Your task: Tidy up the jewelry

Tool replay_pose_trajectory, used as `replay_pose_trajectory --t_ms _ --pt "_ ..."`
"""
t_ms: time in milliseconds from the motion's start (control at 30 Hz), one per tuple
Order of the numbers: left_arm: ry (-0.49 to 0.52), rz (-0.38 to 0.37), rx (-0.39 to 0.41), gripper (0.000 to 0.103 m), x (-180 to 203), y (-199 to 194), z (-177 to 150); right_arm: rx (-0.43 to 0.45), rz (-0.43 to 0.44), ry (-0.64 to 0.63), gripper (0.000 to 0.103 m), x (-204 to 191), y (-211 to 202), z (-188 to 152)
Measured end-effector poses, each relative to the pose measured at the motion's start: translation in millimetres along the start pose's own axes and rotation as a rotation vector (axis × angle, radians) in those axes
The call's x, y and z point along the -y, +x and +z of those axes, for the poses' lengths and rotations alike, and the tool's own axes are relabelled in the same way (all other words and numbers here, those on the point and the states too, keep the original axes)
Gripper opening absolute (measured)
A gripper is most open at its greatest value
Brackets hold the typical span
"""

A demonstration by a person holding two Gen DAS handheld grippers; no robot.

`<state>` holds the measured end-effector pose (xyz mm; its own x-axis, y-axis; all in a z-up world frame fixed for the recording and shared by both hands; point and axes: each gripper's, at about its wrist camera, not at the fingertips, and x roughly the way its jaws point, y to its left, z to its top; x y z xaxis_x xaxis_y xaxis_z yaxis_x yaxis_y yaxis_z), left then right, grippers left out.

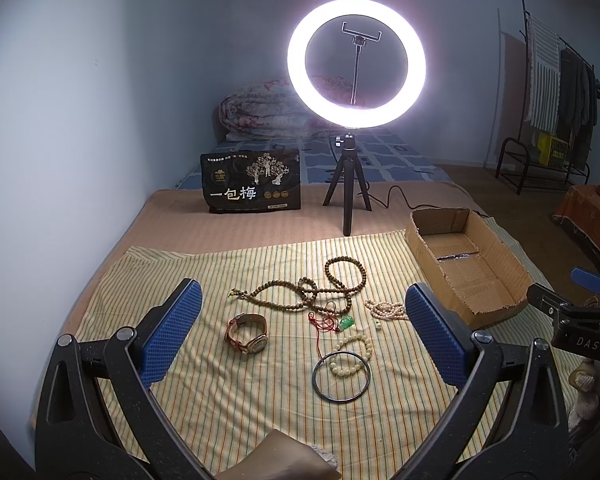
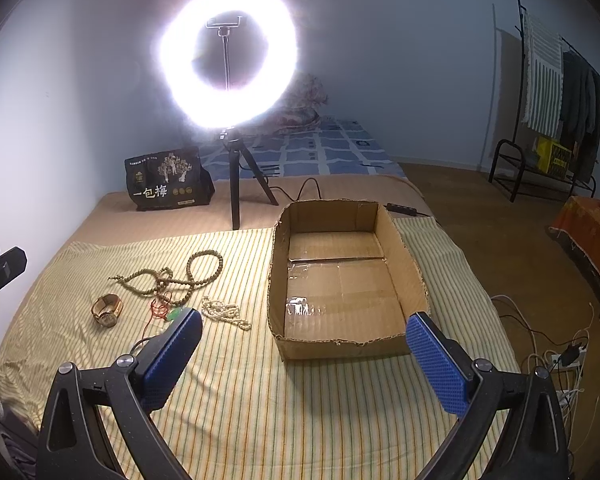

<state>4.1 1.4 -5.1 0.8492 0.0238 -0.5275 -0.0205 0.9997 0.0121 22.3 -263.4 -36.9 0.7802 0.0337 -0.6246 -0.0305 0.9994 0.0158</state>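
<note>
Straight ahead of the left gripper [image 1: 302, 334], framed between its two spread blue pads, the jewelry lies scattered on a yellow striped cloth [image 1: 228, 400]. Nearest the fingers is a dark thin bangle [image 1: 341, 377], lying flat, with a pale beaded bracelet [image 1: 350, 354] overlapping its far rim. Beyond that, a green pendant [image 1: 346, 323] on a red cord [image 1: 320, 322] sits just short of a long brown bead necklace [image 1: 324, 286], which loops and tangles across the middle of the cloth. Left of the cord, nearer the left pad, a wristwatch [image 1: 247, 332] with a brown strap rests on its side. By the tip of the right pad lies a small heap of pearl strand [image 1: 386, 310].

Both tools stand wide open and hold nothing. The right gripper [image 2: 304, 354] hangs just in front of the near wall of an open cardboard box [image 2: 278, 280], whose taped floor holds no jewelry; the box stands on the cloth, to the right of the pieces and apart from them.

Farther out, past the cloth, a lit ring light [image 1: 356, 62] rises on a small black tripod [image 1: 347, 184], with a dark snack bag [image 1: 252, 182] standing to its left. A clothes rack [image 2: 556, 92] stands far off to the right.
</note>
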Motion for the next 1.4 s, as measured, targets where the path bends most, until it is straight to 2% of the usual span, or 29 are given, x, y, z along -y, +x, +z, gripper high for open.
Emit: replay_pose_trajectory --t_ms 500,800,1033,1400 --pt "0.003 -0.003 -0.013 0.103 2.3 4.9 -5.0 -0.013 0.013 -0.003 0.103 -1.2 2.3 0.3" --pt "0.006 -0.010 -0.056 0.103 0.0 15.3 -8.9 -0.037 0.016 -0.010 0.103 -4.5 7.9 -1.7" --pt "-0.012 0.012 -0.120 0.103 -11.3 33.4 -14.2 -0.073 0.048 -0.020 0.103 -6.4 19.1 -3.2" --pt "-0.055 0.048 -0.303 0.103 -45.8 74.2 -42.0 -0.154 0.108 -0.109 0.103 -28.2 50.6 -15.8"
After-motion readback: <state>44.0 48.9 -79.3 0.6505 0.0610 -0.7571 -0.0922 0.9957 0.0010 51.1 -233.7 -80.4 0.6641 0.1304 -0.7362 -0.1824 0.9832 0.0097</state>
